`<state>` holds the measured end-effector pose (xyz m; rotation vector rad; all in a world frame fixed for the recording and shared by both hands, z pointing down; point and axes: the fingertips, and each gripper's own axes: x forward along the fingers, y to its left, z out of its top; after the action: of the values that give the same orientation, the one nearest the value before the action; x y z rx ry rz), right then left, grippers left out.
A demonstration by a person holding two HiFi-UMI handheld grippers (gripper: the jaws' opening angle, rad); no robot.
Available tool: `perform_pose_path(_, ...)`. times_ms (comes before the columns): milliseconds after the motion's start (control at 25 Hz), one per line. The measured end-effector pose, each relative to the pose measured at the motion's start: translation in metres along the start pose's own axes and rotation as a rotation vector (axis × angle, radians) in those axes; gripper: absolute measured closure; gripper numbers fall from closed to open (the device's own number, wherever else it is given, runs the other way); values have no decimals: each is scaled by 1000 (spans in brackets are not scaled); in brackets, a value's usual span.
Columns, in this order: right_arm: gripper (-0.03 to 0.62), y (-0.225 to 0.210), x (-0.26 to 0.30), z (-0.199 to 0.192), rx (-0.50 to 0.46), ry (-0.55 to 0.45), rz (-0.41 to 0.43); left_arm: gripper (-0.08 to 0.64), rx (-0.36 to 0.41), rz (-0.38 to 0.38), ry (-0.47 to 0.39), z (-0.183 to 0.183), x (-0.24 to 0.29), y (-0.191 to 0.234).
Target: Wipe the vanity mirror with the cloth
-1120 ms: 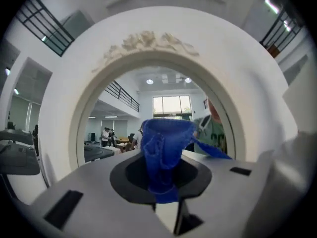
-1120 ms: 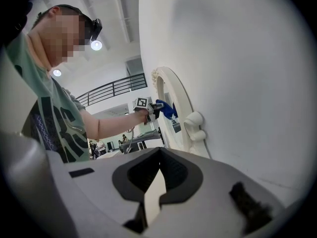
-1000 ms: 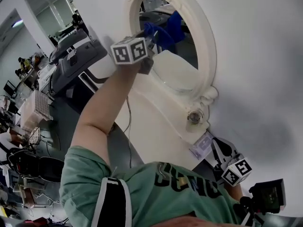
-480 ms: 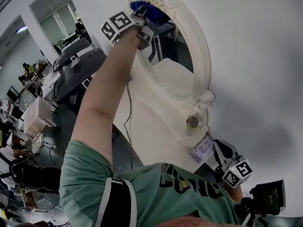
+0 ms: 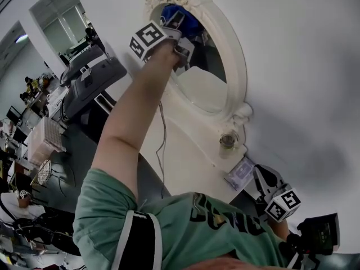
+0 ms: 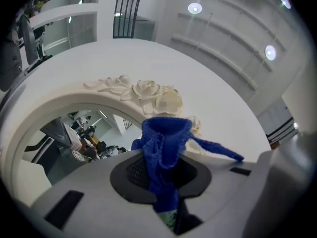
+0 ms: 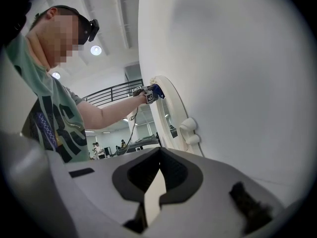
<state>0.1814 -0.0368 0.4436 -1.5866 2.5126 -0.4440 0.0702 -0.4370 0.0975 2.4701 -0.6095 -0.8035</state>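
An oval vanity mirror in an ornate white frame hangs on the white wall. My left gripper is raised to the top of the glass, just under the carved crest, and is shut on a blue knitted cloth. The cloth bunches against the upper glass, with a loose strand trailing right. Low at the right, my right gripper points toward the vanity, jaws together with nothing in them. From the right gripper view the mirror shows edge-on, with the left gripper at its top.
A small glass jar stands on the white vanity top below the mirror. A pale flat packet lies at its near end. A cable hangs along the left arm. A black device sits bottom right; cluttered desks fill the left.
My left gripper has swept with the cloth from the mirror's left side up to its top, then slightly right. The right gripper has stayed put.
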Motion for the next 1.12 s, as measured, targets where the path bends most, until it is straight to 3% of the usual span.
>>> perform_pose_path(200, 580, 19, 1, 1, -3, 20, 26, 482, 20, -122, 160, -56, -21, -42)
perform_pose_path(440, 580, 29, 8, -9, 0, 53, 47, 482, 275, -180, 436, -178, -70, -50)
perform_pose_path(720, 580, 26, 14, -25, 24, 112, 31, 483, 562, -110, 787, -322, -146, 39)
perform_pose_path(920, 580, 22, 18, -37, 36, 158, 26, 483, 711, -73, 955, -367, -177, 101)
perform_pose_path(1120, 580, 19, 28, -41, 26, 189, 31, 483, 880, 33, 1127, -394, -205, 181)
